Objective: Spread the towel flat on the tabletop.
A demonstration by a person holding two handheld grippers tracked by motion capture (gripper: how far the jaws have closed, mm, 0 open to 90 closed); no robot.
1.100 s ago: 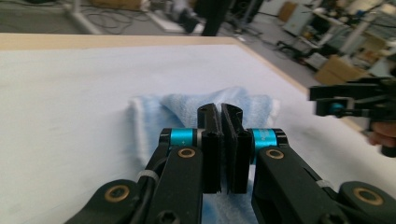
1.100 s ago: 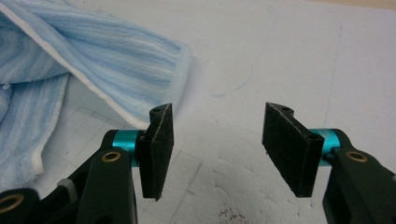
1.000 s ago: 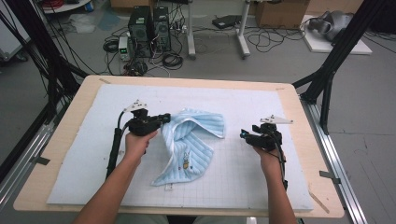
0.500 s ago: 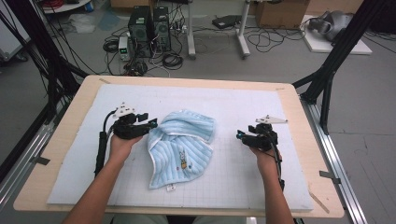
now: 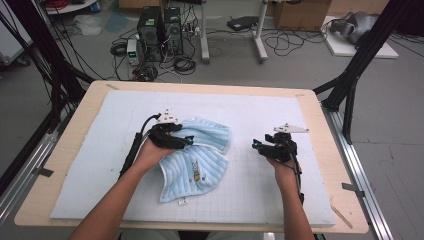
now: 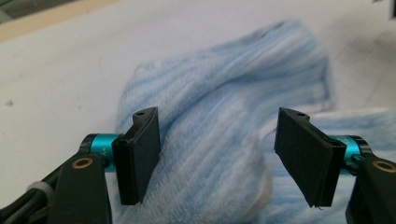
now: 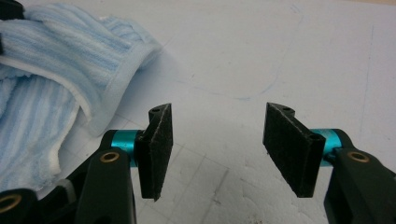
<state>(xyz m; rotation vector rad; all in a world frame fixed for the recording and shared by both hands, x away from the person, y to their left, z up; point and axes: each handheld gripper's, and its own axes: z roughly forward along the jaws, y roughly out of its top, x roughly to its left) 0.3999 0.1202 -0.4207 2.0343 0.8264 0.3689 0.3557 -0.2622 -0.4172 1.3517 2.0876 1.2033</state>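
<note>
the blue striped towel (image 5: 197,152) lies crumpled near the middle of the white mat (image 5: 90,165), one part folded over the rest, so i judge the flattening or folding is barely begun. my left gripper (image 5: 188,141) has just been opening, its jaws now wide with a ridge of towel between them but not pinched. my right gripper (image 5: 256,145) hovers over bare mat to the towel's right, jaws apart and empty.

In the left gripper view the towel (image 6: 219,140) is blurred and runs off the bottom and right edges, its far fold soft.
</note>
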